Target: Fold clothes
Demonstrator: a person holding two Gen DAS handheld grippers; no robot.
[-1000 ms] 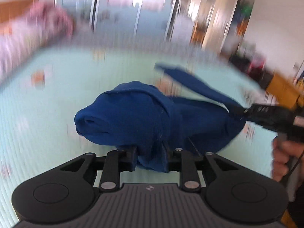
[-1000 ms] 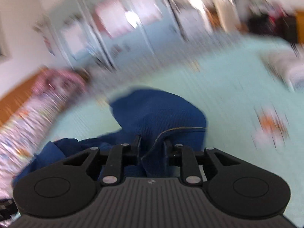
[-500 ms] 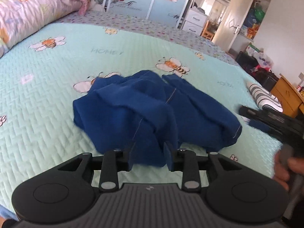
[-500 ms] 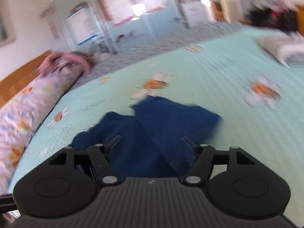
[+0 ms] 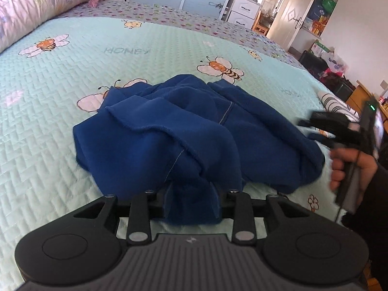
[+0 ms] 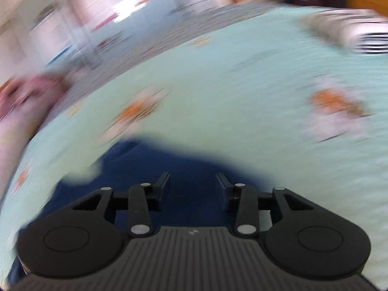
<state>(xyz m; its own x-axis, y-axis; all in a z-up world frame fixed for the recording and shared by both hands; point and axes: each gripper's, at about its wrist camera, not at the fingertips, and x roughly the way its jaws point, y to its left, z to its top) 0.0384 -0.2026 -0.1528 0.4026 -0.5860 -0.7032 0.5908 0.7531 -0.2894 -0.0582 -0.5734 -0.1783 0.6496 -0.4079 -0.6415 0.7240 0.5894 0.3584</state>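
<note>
Setting: a bed [image 5: 80,77] covered by a pale green quilt printed with bees; a rolled floral duvet [image 5: 26,2] lies along its far left edge.
Garment: a dark blue fleece garment [image 5: 184,131] lies bunched in a heap in the middle of the bed, not yet spread flat.
Left tongs [image 5: 191,201]: narrow, pinching a thick fold of the garment's near edge.
Right tongs [image 6: 192,181]: jaws apart and closing, with blue cloth beneath and between them; the right view is blurred, and no pad visibly presses the cloth.
Right hand [image 5: 349,169]: seen at the right edge of the left view, gripping its tool's handle just beside the garment's right side.
Step in hand: likely getting a second hold on the garment so it can be laid out.
Next move: probably calls for the right tongs to close on an edge, then both pulling apart to spread the cloth flat before any fold.
</note>
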